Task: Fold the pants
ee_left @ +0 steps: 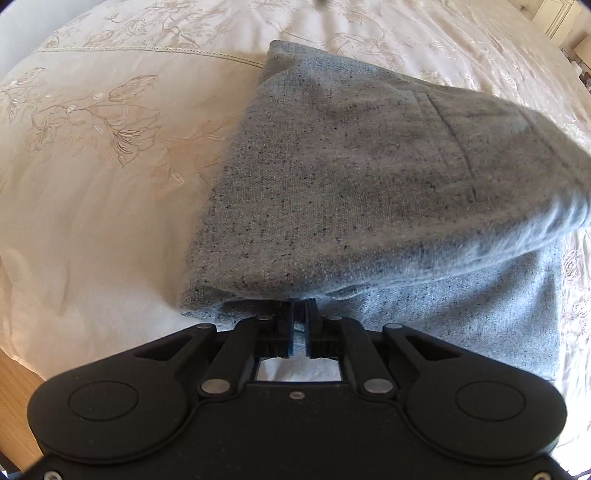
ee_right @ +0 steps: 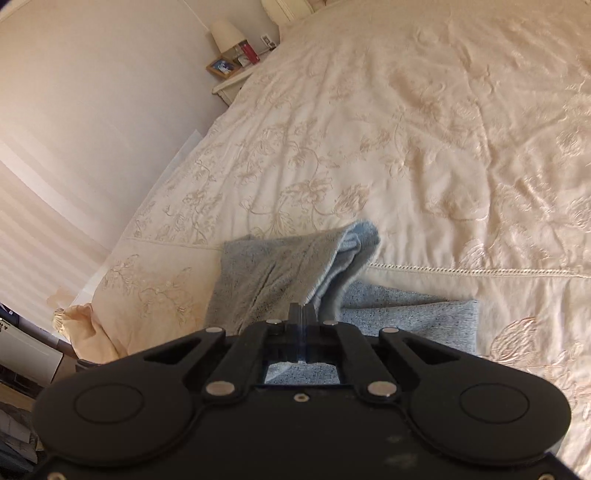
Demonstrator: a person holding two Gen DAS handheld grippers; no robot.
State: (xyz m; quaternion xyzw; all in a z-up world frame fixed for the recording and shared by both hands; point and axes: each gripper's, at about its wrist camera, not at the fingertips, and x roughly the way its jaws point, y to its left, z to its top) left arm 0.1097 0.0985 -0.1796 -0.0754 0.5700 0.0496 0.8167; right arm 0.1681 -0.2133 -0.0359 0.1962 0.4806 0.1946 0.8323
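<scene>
Grey speckled pants (ee_left: 351, 192) lie on a cream embroidered bedspread (ee_left: 92, 147). In the left wrist view my left gripper (ee_left: 299, 304) is shut on the near edge of a raised upper layer, which is lifted over a lower layer (ee_left: 461, 314) lying flat. A back pocket seam shows on the lifted part. In the right wrist view my right gripper (ee_right: 302, 308) is shut on the pants (ee_right: 280, 273), holding a fold up above the flat lower layer (ee_right: 413, 314). The pale inner side shows at the lifted edge.
The bedspread (ee_right: 424, 147) stretches far and right. A bedside table (ee_right: 232, 79) with a lamp (ee_right: 226, 35) and a photo frame stands by the wall at upper left. Wooden floor (ee_left: 14, 398) shows past the bed's near left edge.
</scene>
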